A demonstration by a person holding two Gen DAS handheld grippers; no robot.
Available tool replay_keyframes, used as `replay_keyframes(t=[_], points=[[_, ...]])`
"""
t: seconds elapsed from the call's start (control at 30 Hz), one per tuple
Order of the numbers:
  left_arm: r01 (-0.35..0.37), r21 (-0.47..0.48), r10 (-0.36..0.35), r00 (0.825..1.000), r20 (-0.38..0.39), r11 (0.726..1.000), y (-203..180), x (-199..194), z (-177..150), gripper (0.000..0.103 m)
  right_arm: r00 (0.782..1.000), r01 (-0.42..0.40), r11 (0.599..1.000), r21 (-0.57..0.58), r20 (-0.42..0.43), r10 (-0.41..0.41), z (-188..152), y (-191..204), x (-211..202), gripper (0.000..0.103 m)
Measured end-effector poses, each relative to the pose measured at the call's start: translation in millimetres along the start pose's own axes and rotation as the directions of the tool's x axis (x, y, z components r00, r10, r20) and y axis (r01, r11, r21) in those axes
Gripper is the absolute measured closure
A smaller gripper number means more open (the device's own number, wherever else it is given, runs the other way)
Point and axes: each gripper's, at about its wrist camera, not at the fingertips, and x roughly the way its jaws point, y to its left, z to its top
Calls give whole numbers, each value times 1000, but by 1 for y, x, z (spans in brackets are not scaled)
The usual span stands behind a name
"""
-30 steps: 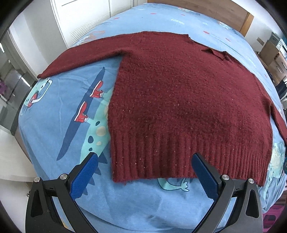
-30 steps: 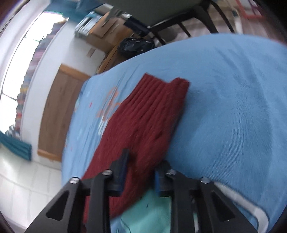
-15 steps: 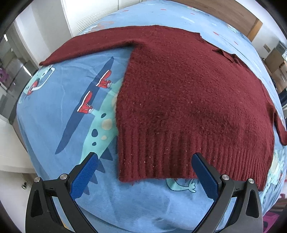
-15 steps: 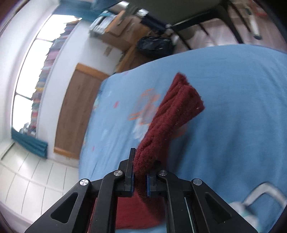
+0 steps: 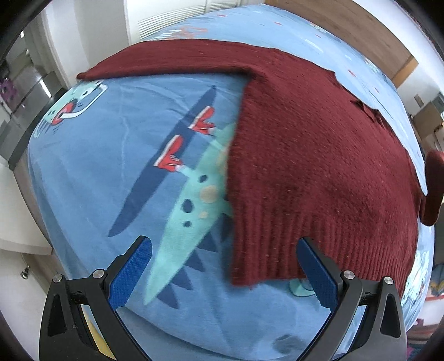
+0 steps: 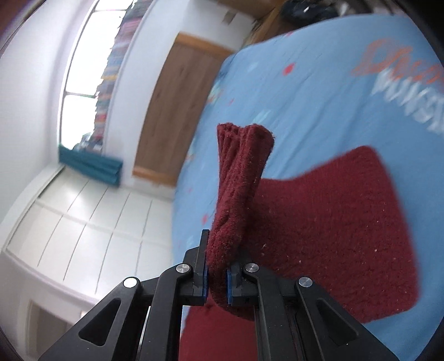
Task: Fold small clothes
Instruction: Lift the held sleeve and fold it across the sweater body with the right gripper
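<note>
A dark red knit sweater [image 5: 305, 155] lies flat on the blue cartoon-print bedsheet [image 5: 111, 155], its left sleeve [image 5: 172, 59] stretched out toward the far left. My left gripper [image 5: 222, 266] is open and empty, hovering over the sweater's lower left hem corner. My right gripper [image 6: 216, 280] is shut on the sweater's right sleeve cuff [image 6: 238, 177] and holds it lifted above the sweater body [image 6: 333, 236]. The lifted sleeve also shows at the right edge of the left wrist view [image 5: 433, 186].
A wooden headboard [image 5: 347, 25] lines the far side of the bed. White cupboards [image 6: 77, 222] and a window [image 6: 83, 55] stand beyond the bed. The bed's near edge drops off below my left gripper.
My right gripper has lifted the sleeve cuff off the bed and carried it over the sweater body. My left gripper has shifted left and closer to the hem corner.
</note>
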Motion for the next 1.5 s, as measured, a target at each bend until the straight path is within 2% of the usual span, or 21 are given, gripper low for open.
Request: replay_keyframes(t=[0.17,0.3,0.5,0.77,0.97,1.17,1.3,1.4,1.5], points=[[13,-46,-13,1000,3,999,23,-3,-1,1,992,-78,996,-33,-106,75,-40,53,63,94],[19,-77,-19,1000,6,997,42,-3,-1,1,975,-132,989,-65,-188,118,-73,90,108,95],[15,-124,-15,1000,3,992,71,-3,-3,1,947,-173,981,-88,-290,141,-127,120,156,94],[0,-157,-1,1000,-6,988,94,0,-5,1,898,-193,973,-127,-422,123,-171,135,203,94],[3,-151,-5,1000,-19,989,93,7,-8,1,869,-164,968,-190,-492,51,-211,141,230,93],[-5,-165,0,1000,-27,986,100,10,-9,1,841,-97,944,-314,-534,-91,-242,144,257,92],[-8,-169,3,1000,-26,986,104,10,-11,1,813,-44,913,-406,-546,-203,-258,149,279,91],[-7,-169,3,1000,-27,986,104,10,-11,1,783,-9,886,-464,-554,-282,-280,142,285,89],[-3,-177,-2,1000,-30,984,105,10,-12,1,757,9,865,-503,-561,-334,-299,140,294,81]])
